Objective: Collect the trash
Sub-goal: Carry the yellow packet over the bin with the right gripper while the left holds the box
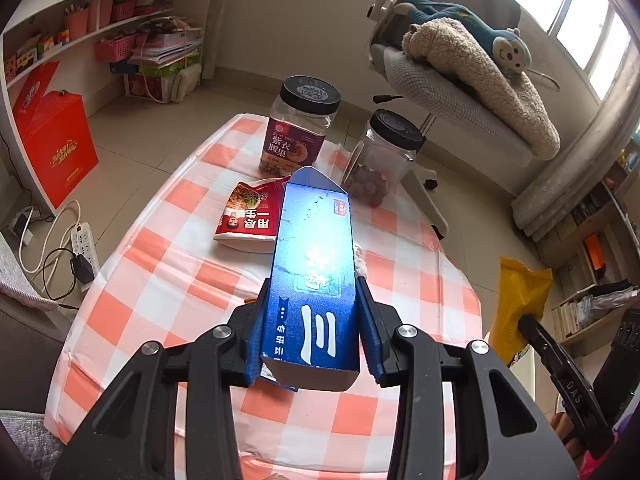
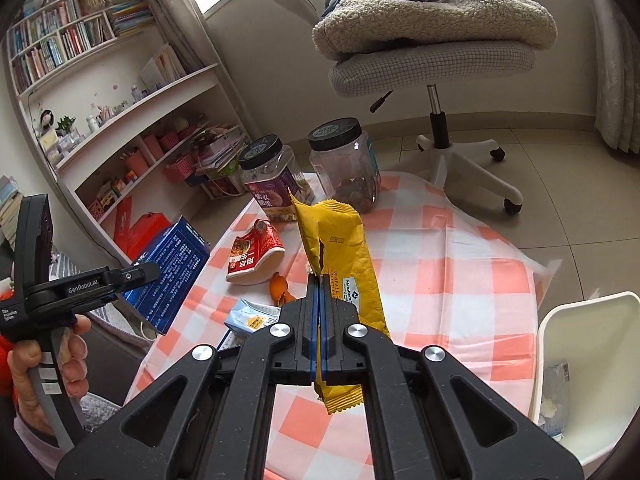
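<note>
Gripping both loads: left gripper (image 1: 312,332) clamps the blue carton (image 1: 312,272) w/ jaws spread to its width; right gripper (image 2: 319,320) is pinched fully shut on the yellow wrapper (image 2: 344,256). White bin (image 2: 588,364) sits low-right of the right gripper. Swing over rim, release one at a time; red packet (image 2: 252,256) ahead on table (image 2: 440,264) is left.

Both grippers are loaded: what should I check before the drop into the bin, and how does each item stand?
1. Left gripper clamps the blue box on both sides: ok.
2. Right gripper pinches the yellow wrapper, jaws shut: ok.
3. Wrapper grip firm: cannot tell; it is held by a thin edge.
4. Bin within view, mouth open: ok.
5. Room in the bin: ok; little trash visible inside.
6. Table cleared: not ok; red packet and orange peel remain.
</note>
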Available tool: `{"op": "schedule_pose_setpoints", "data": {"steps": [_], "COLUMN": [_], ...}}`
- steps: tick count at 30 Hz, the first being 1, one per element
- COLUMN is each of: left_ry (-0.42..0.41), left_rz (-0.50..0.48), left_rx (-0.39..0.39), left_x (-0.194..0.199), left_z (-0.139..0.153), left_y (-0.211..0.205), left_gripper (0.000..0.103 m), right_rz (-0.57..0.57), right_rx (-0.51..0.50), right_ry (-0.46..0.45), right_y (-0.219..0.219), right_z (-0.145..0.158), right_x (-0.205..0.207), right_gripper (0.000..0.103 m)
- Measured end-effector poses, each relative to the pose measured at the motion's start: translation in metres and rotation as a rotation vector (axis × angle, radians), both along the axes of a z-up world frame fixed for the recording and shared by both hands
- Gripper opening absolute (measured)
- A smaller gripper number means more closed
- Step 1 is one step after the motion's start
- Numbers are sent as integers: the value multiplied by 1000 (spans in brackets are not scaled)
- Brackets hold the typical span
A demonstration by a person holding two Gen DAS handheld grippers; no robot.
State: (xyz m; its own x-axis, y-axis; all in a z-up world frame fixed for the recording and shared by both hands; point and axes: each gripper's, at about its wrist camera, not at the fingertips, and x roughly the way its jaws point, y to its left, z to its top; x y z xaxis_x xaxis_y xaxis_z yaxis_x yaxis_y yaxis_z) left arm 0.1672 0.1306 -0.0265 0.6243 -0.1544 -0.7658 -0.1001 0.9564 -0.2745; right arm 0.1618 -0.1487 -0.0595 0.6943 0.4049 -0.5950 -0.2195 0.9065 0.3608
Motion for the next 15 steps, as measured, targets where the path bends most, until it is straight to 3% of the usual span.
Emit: {"op": "schedule_pose_setpoints", "data": {"steps": [15], "left_ry": [-45], "left_rz": [-149], "left_rx": [21], "left_x": [3], "left_z": [-1], "left_y": [-77], "left_gripper": [39], "right_rz": [-185], "right_rx": [-55], "right_ry": [-48], "right_y": [-82], "right_z": [20], "right_x": [-31], "right_gripper": [0]}}
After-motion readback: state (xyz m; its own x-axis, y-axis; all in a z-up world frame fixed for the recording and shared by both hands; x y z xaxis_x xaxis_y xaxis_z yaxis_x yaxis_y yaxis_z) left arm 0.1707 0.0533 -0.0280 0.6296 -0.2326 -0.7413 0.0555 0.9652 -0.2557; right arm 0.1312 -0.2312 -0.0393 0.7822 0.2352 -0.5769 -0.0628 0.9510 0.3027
